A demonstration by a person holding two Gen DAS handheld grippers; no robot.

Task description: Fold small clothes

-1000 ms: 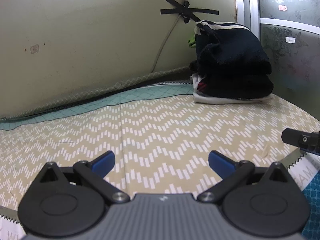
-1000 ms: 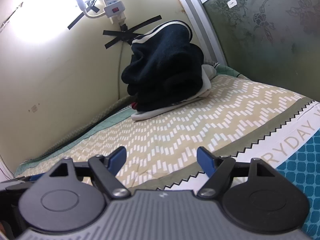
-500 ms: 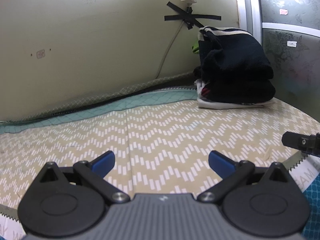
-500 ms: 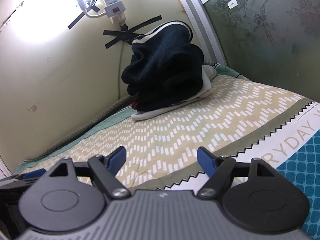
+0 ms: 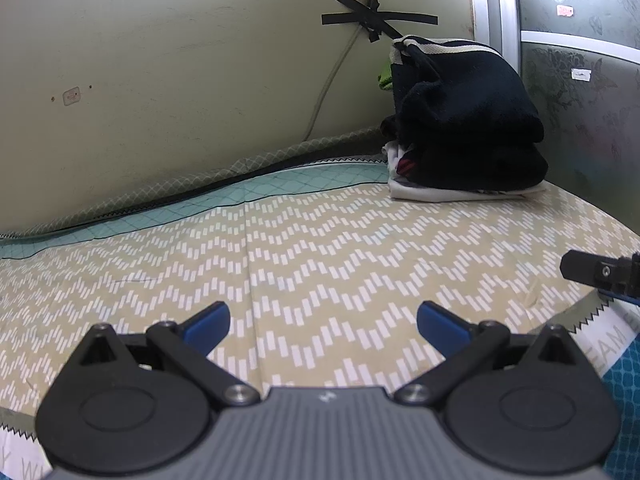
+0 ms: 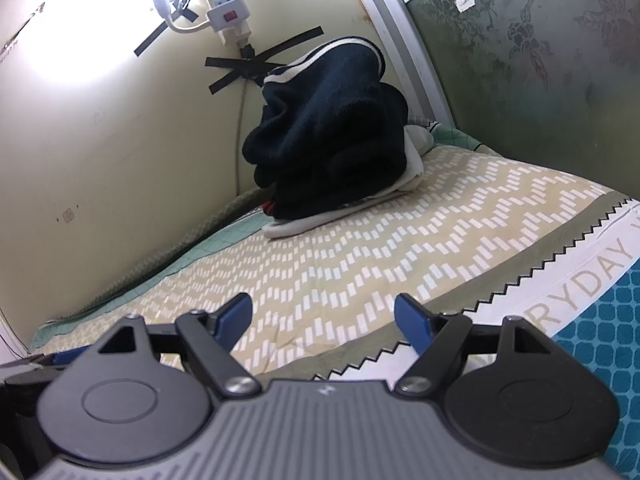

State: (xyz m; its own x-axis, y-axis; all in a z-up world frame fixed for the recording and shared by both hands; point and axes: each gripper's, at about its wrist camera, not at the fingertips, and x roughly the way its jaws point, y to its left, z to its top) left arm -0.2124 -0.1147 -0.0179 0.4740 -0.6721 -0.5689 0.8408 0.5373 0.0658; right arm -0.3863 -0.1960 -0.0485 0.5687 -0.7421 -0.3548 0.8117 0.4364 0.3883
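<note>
Nothing moved; both hand-held grippers, left [image 5: 323, 316] and right [image 6: 323, 312], gape empty; one clothes stack [image 5: 464, 128].

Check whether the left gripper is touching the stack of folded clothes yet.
Apart. The left wrist view shows the left gripper open, with a broad stretch of bare zigzag bedsheet between its fingertips and the stack of folded clothes against the wall.
</note>
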